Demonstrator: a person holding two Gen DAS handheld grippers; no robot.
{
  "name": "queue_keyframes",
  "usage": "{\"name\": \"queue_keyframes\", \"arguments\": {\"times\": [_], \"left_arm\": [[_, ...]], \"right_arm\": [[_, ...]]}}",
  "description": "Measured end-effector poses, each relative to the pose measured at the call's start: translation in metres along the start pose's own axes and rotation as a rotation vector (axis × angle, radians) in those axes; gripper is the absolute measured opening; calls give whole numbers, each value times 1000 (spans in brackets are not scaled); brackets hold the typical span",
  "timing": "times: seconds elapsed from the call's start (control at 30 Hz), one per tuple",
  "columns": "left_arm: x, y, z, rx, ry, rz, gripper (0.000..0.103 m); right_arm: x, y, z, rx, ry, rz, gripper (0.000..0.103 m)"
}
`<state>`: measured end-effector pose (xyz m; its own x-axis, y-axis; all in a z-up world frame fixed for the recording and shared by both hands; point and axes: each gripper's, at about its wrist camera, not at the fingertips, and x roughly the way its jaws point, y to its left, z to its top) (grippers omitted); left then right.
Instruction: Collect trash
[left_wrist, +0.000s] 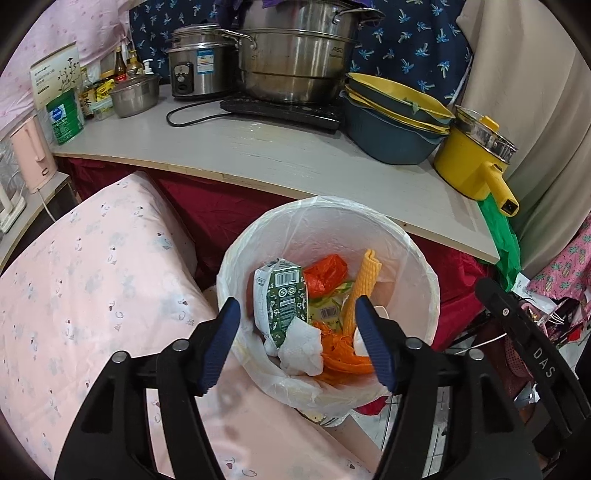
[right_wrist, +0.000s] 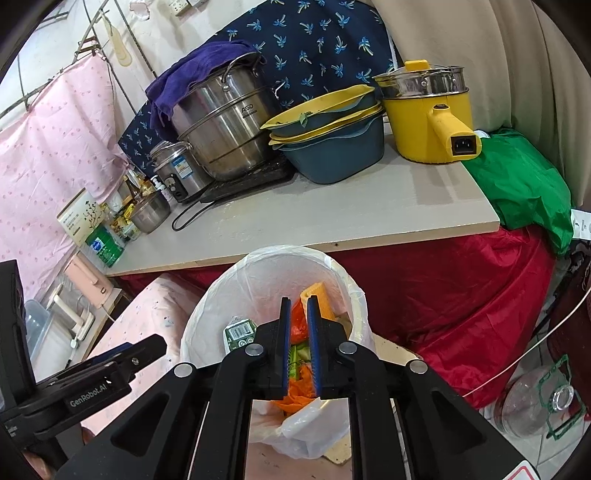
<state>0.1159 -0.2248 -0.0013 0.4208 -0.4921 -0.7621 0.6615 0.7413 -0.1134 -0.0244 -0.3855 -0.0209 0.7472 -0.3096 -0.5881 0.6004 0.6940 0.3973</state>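
Note:
A white trash bin lined with a clear bag stands on the floor below the counter; it also shows in the right wrist view. In it lie a green carton, a crumpled white tissue, orange plastic and a yellow corrugated piece. My left gripper is open and empty, above the bin's near side. My right gripper hovers over the bin with its jaws almost closed, a narrow gap between them, nothing held.
A grey counter above the bin holds steel pots, a rice cooker, stacked blue and yellow basins, a yellow electric pot and jars. A pink cushion lies left. Red cloth and a green bag lie right.

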Motion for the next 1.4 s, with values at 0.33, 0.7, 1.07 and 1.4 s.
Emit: {"name": "queue_keyframes", "arguments": {"times": [0.33, 0.7, 1.07, 1.4], "left_arm": [[-27, 12, -10, 4, -58, 79, 69], [-52, 29, -28, -25, -93, 161, 81], [-74, 52, -47, -76, -115, 227, 89], [-84, 62, -63, -82, -118, 264, 91]], "right_arm": [[-6, 22, -9, -55, 19, 19, 32], [-23, 53, -22, -161, 48, 31, 43], [-39, 78, -38, -256, 51, 22, 61], [-48, 95, -51, -346, 34, -7, 77]]}}
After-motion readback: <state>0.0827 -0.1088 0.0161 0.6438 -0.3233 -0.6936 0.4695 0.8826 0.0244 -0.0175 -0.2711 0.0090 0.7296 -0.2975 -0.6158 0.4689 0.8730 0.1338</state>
